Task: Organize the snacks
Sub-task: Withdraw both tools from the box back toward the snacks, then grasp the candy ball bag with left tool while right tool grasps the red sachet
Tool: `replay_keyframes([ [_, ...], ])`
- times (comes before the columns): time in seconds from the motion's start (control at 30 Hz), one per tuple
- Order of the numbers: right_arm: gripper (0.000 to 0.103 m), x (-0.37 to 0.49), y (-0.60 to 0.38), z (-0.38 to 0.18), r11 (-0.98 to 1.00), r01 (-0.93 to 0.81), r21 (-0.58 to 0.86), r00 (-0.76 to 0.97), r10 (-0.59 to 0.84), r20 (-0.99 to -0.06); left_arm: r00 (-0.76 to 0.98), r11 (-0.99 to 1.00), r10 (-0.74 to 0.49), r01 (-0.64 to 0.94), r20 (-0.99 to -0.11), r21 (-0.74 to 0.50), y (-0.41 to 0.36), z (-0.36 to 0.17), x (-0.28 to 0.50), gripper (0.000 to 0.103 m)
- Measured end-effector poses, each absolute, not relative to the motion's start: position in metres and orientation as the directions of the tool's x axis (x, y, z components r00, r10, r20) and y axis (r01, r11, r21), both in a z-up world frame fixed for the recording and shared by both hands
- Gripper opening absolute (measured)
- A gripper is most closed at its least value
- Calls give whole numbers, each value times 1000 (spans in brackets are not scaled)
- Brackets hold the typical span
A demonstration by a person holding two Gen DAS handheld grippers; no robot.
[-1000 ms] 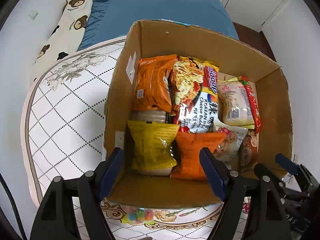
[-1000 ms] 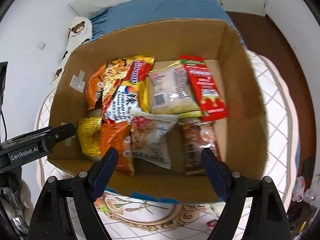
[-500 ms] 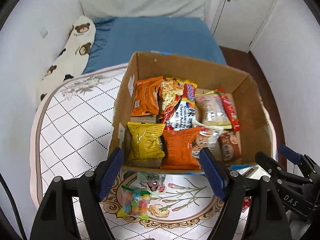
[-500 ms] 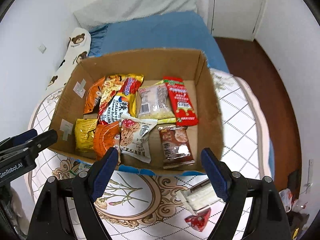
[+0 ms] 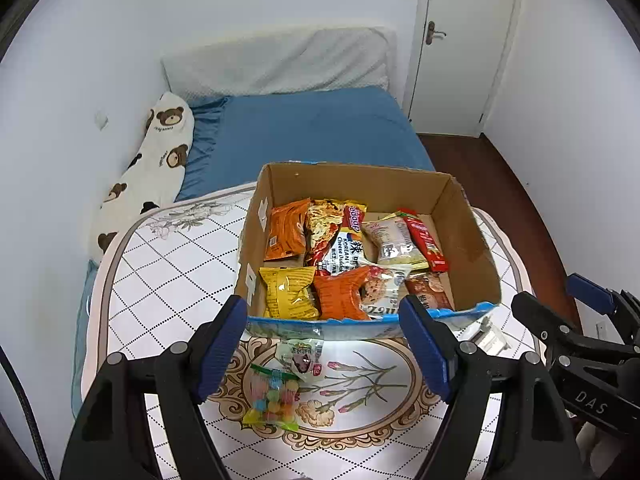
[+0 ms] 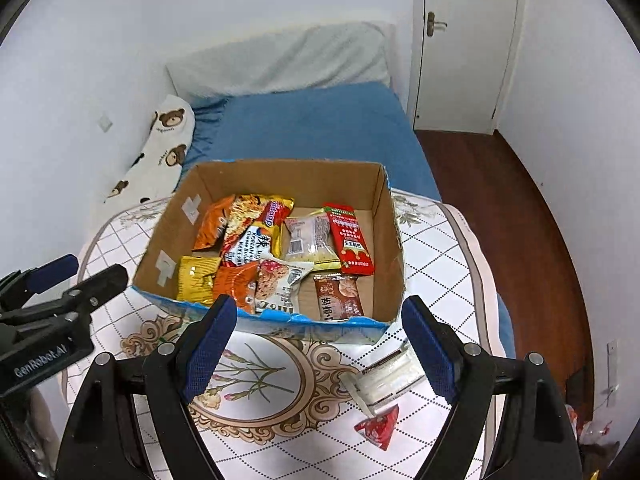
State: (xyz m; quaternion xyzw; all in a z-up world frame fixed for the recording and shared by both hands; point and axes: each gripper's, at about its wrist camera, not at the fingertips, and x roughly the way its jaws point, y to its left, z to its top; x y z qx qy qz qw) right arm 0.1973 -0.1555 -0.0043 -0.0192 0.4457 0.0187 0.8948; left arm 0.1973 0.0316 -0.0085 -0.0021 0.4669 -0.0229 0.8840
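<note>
Both grippers have pulled back from the cardboard box; left gripper and right gripper jaws stay wide, empty; candy bag now visible lower centre.

1. A round table with a white diamond-patterned top and a floral medallion at its middle fills the foreground.
2. Beyond it lies a bed with a blue sheet and a pale headboard cushion against the white wall.
3. A long white pillow printed with brown bears lies along the bed's left edge.
4. A white door with a lever handle stands shut at the right.
5. Dark wooden floor runs beside the bed; the small clutter at its near right corner is perhaps wrappers.
</note>
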Motion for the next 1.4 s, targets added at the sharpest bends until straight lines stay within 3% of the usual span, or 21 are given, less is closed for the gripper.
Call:
replay_keyframes([
  [0.2, 87, 175, -159, 2, 998, -50, 28, 608, 52, -793, 561, 999, -49, 24, -827, -43, 32, -6, 181, 77],
  [0.27, 99, 172, -166, -7, 998, -40, 50, 574, 64, -817, 545, 999, -37, 4, -838, -42, 34, -14, 177, 77],
  [0.47, 99, 170, -214, -78, 986, 80, 147, 422, 100, -901, 444, 998, 8, -63, -896, -22, 44, -65, 167, 77],
  [0.63, 99, 165, -276, -160, 916, 306, 260, 291, 170, -941, 319, 991, 63, -134, -946, 20, 60, -125, 163, 77],
  [0.8, 99, 158, -293, -214, 895, 361, 261, 219, 191, -957, 204, 979, 88, -198, -975, 47, 80, -169, 156, 77],
  [0.9, 82, 160, -285, -235, 910, 334, 244, 198, 185, -963, 158, 973, 95, -224, -983, 58, 91, -186, 154, 77],
  [0.97, 63, 162, -278, -244, 924, 312, 222, 199, 165, -966, 135, 970, 90, -237, -987, 56, 97, -193, 154, 77],
  [1.13, 42, 158, -258, -248, 948, 240, 209, 224, 155, -962, 77, 974, 82, -216, -994, 63, 99, -215, 160, 77],
  [1.4, 41, 147, -213, -258, 969, 118, 217, 177, 195, -965, 38, 986, 54, -158, -998, 48, 95, -245, 185, 77],
])
